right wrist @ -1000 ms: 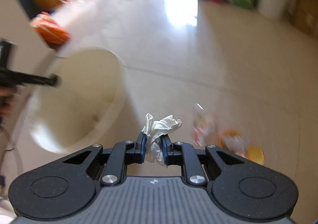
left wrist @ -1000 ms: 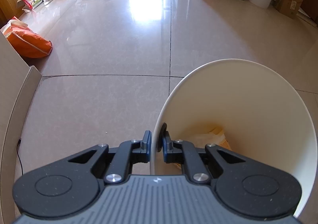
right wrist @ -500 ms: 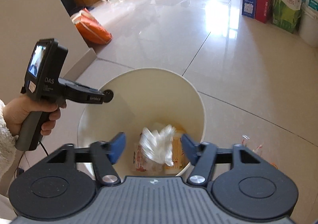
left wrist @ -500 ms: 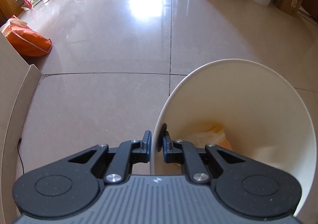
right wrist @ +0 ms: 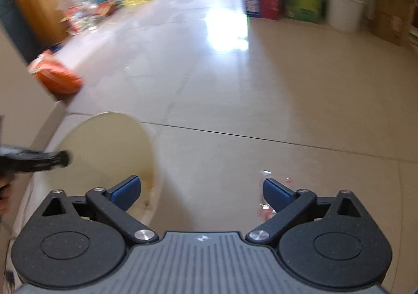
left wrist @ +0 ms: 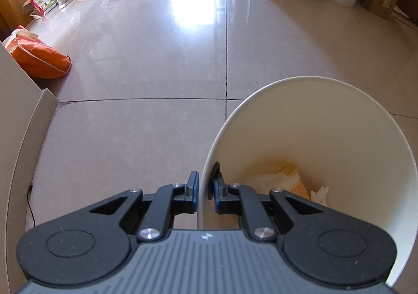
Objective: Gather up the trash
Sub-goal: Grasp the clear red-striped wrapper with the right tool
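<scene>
left claw (left wrist: 205,190) still clamped on the rim of the round cream plastic bin (left wrist: 339,121); the crumpled white tissue (left wrist: 320,193) now lies inside on the yellow wrappers; right claw (right wrist: 201,190), emptied, is opening wide and has swung off over the glossy floor tiles (right wrist: 235,100)

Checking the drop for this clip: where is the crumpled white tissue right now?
In the left wrist view the crumpled white tissue lies inside the cream bin, low on the right, beside the yellow wrapper.
</scene>
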The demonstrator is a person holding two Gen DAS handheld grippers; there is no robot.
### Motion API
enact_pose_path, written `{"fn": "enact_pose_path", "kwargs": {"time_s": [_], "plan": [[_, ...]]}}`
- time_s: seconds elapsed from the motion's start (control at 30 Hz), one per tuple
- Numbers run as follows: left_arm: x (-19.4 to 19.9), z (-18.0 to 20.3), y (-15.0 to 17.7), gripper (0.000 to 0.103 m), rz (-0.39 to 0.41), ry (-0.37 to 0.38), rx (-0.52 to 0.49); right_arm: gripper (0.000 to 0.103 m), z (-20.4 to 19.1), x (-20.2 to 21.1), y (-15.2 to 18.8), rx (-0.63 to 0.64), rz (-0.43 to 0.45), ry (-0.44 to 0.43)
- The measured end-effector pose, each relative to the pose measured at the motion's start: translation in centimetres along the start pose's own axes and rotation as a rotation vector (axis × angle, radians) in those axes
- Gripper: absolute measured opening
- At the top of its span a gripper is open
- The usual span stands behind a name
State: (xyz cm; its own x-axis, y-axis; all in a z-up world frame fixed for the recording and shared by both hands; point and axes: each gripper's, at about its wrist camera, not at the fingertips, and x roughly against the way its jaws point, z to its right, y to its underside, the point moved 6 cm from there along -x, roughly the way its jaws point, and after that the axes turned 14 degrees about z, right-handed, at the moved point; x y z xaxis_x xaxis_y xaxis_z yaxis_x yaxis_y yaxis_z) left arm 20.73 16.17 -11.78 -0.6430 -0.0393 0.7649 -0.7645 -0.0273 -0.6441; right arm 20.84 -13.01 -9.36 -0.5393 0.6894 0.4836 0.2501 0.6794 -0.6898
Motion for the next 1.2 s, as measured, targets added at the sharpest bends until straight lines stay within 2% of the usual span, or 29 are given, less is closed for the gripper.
{"fn": "enact_pose_path", "kwargs": {"time_s": [0.13, 0.37, 0.43, 0.53, 0.67, 0.9, 1.03, 1.1, 1.2], "plan": [[0.2, 0.1, 0.0, 0.01, -0.005, 0.001, 0.008, 0.103, 3.6, -4.0, 2.0, -0.083, -0.07, 0.071], [0.3, 0.2, -0.3, 0.01, -0.006, -0.005, 0.002, 0.098, 9.0, -11.8, 7.0, -0.181, -0.184, 0.13], [0.3, 0.2, -0.4, 0.01, -0.007, -0.004, 0.003, 0.093, 10.0, -13.7, 8.3, -0.23, -0.18, 0.185], [0.2, 0.2, -0.5, 0.01, -0.009, -0.003, 0.012, 0.092, 11.0, -15.8, 10.0, -0.278, -0.194, 0.196], [0.1, 0.0, -0.6, 0.01, -0.01, 0.001, 0.017, 0.092, 11.1, -18.4, 11.4, -0.272, -0.199, 0.235], [-0.1, -0.2, -0.5, 0.01, -0.009, 0.011, 0.028, 0.088, 11.8, -22.8, 13.4, -0.188, -0.22, 0.394], [-0.2, -0.3, -0.3, 0.01, -0.01, 0.013, 0.037, 0.085, 12.3, -24.4, 13.4, -0.2, -0.204, 0.44], [-0.3, -0.3, -0.3, 0.01, -0.01, 0.012, 0.037, 0.083, 12.6, -24.8, 13.2, -0.203, -0.198, 0.464], [-0.3, -0.4, -0.4, 0.01, -0.01, 0.013, 0.038, 0.072, 13.0, -25.2, 12.9, -0.202, -0.197, 0.491]]}}
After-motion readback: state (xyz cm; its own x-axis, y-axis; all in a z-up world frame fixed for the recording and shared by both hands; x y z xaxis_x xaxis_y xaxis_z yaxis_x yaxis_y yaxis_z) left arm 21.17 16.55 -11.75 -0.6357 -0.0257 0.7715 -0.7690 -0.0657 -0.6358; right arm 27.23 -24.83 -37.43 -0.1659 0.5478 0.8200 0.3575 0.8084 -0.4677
